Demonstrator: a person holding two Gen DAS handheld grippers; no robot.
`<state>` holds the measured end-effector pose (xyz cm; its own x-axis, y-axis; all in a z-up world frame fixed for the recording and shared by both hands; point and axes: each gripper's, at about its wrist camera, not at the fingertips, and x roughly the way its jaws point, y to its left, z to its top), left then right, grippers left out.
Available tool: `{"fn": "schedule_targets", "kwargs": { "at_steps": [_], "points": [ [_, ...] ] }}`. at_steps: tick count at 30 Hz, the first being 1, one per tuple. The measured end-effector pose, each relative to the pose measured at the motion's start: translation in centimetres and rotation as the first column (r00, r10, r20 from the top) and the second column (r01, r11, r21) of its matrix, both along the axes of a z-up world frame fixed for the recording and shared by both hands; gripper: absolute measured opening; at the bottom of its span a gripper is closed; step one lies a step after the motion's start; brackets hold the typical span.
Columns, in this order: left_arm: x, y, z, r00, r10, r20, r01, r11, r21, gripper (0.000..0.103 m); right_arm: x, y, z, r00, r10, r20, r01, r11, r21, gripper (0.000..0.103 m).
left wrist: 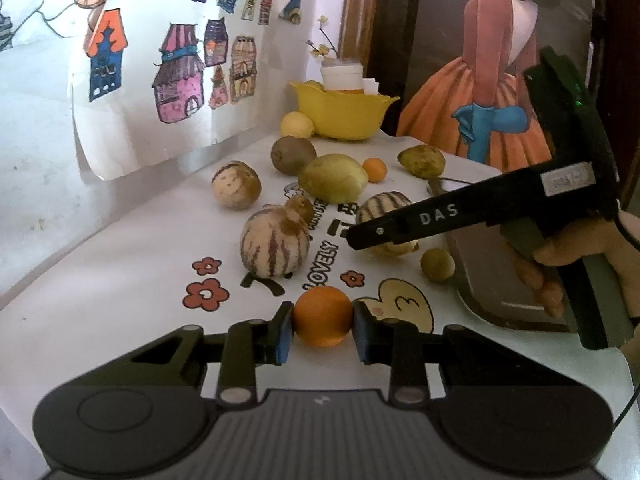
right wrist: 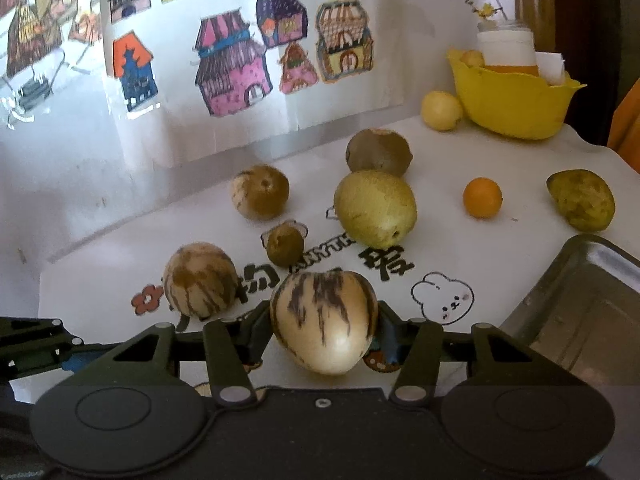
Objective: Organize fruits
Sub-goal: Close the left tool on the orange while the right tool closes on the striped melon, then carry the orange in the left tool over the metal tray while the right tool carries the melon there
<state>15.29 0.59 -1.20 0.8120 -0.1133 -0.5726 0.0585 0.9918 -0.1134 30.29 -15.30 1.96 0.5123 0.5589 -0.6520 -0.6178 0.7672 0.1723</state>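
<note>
Fruits are scattered over a printed white table, with bare surface between most of them. An orange is clamped between the blue pads of the left gripper near the table's front. A striped melon is gripped by the right gripper, just beside a metal tray at the right edge. "LOVELY" is printed on the table and "DAS" on the right gripper's finger. A yellow bowl is set at the far corner.

orange | round, clamped between pads || striped melon | upright, gripped above table
</note>
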Motion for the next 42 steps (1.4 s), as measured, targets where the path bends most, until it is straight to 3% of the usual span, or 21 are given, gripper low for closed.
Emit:
{"fn": "schedule_targets", "kwargs": {
  "at_steps": [11,21,26,34,42],
  "points": [
    [0.9,-0.6,1.4,1.0,-0.007,0.018,0.007,1.0,-0.02,0.033,-0.8,-2.9,3.0,0.998,-0.052,0.03,0.049,0.996,0.074,0.055],
    [4.7,-3.5,3.0,0.992,-0.122,0.024,0.123,0.991,-0.053,0.034,-0.7,-11.4,6.1,0.972,-0.222,0.077,0.219,0.975,0.048,0.055],
    [8.6,-5.5,3.5,0.981,-0.185,0.058,0.189,0.978,-0.084,0.034,-0.1,-15.5,5.5,0.938,-0.312,0.152,0.318,0.948,-0.02,0.055],
    [16.7,-9.1,2.4,0.965,-0.257,0.054,0.262,0.955,-0.142,0.034,2.2,-20.5,2.2,0.888,-0.442,0.127,0.445,0.896,0.004,0.055],
    [21.5,-12.5,0.6,0.946,-0.323,0.021,0.322,0.934,-0.153,0.034,3.8,-21.3,0.3,0.871,-0.474,0.132,0.479,0.878,-0.008,0.055]
  ]
}}
